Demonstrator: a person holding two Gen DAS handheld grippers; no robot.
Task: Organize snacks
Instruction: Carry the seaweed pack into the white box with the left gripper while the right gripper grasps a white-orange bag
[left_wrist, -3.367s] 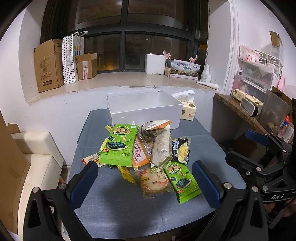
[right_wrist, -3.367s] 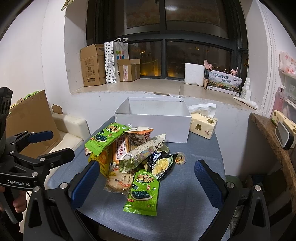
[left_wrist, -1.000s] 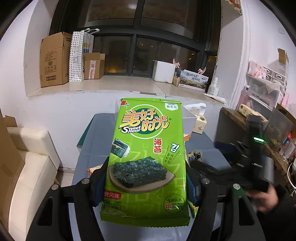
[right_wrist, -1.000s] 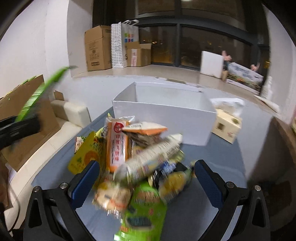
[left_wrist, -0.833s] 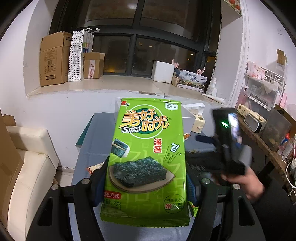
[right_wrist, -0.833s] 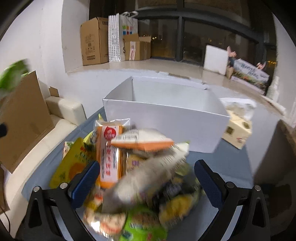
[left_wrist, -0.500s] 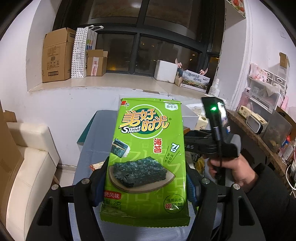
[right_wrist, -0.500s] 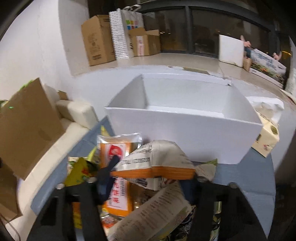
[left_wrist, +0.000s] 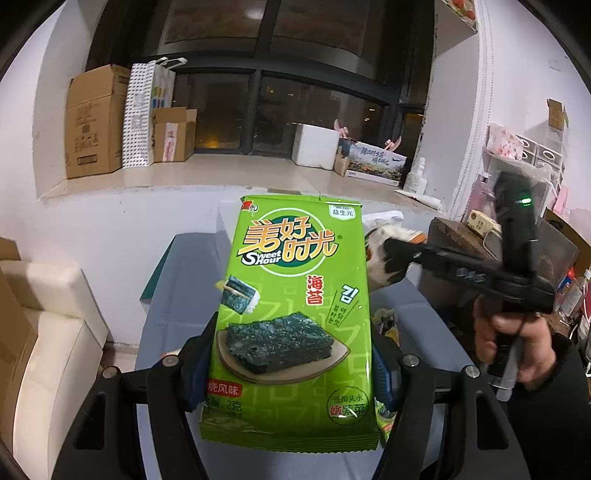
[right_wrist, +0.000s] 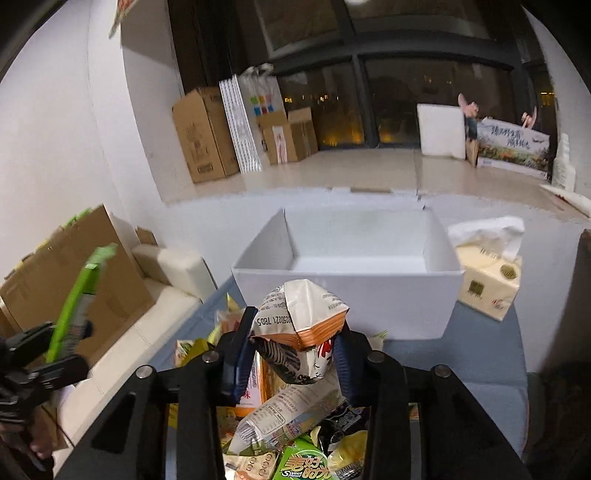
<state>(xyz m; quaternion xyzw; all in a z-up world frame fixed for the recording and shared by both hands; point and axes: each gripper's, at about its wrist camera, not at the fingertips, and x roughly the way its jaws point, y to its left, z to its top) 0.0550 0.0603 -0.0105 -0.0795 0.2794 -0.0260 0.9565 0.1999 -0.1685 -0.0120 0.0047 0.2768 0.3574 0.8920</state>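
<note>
My left gripper (left_wrist: 291, 369) is shut on a green seaweed packet (left_wrist: 295, 295), held upright and filling the middle of the left wrist view. It also shows edge-on at the left of the right wrist view, the green seaweed packet (right_wrist: 81, 291). The jaws of my right gripper (right_wrist: 295, 350) are closing, and their pads press on a crumpled white and orange snack packet (right_wrist: 303, 317) lifted above the snack pile (right_wrist: 288, 424). Just beyond it stands the open white box (right_wrist: 351, 299), its inside bare. The right gripper (left_wrist: 395, 258) also appears in the left wrist view, held by a hand (left_wrist: 517, 343).
A yellow tissue box (right_wrist: 487, 284) stands right of the white box on the blue-grey table (right_wrist: 480, 369). Cardboard boxes (right_wrist: 207, 136) and a paper bag line the windowsill. A cream sofa (left_wrist: 55, 332) is on the left, a wooden shelf (left_wrist: 461, 236) on the right.
My right gripper went from wide open over the pile to closed on the white and orange packet and rose with it. The left gripper keeps the green packet.
</note>
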